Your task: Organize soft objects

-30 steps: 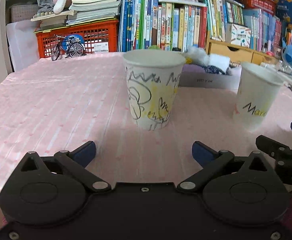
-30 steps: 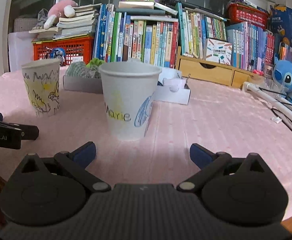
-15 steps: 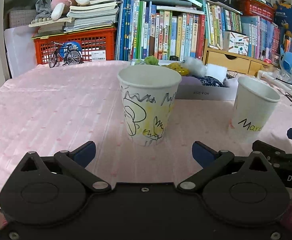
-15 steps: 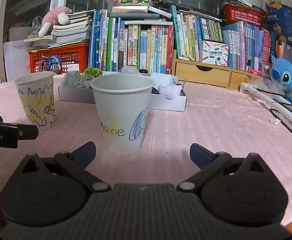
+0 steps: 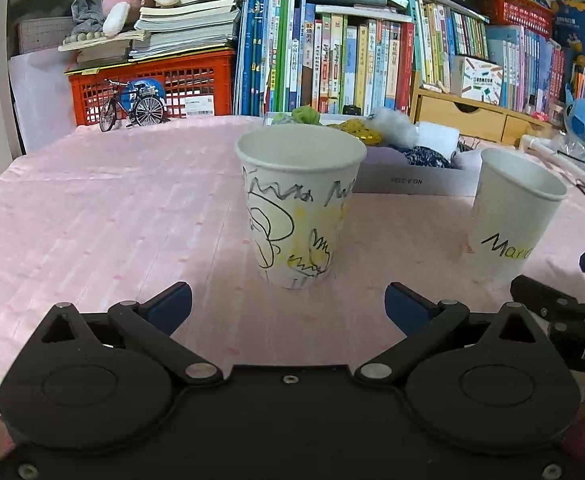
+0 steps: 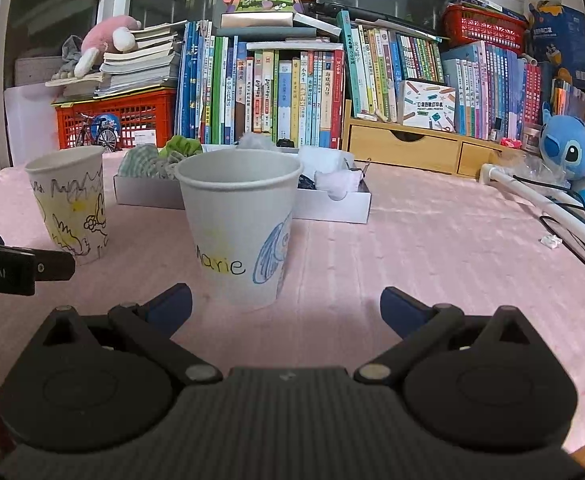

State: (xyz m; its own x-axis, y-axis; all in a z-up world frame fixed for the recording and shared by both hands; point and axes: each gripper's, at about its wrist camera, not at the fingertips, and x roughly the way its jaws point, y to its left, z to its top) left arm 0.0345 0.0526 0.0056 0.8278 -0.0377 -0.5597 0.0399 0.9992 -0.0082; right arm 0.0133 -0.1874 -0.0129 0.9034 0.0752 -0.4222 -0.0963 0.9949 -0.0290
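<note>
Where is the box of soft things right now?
The white box sits on the pink tablecloth behind both paper cups, in front of the book row; in the left wrist view it lies between and behind the cups.

Left gripper raised, right gripper raised and backed off, cup rims now seen from higher.

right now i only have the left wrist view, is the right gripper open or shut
observer: open. The right gripper has its fingers spread wide with nothing between them.
operator: where's the marie cup from it
observer: the marie cup stands upright just ahead, nearer the left finger, and neither finger touches it.
operator: anything drawn on the side i can't see
observer: yes, a blue drawing sits to the right of the name.
</note>
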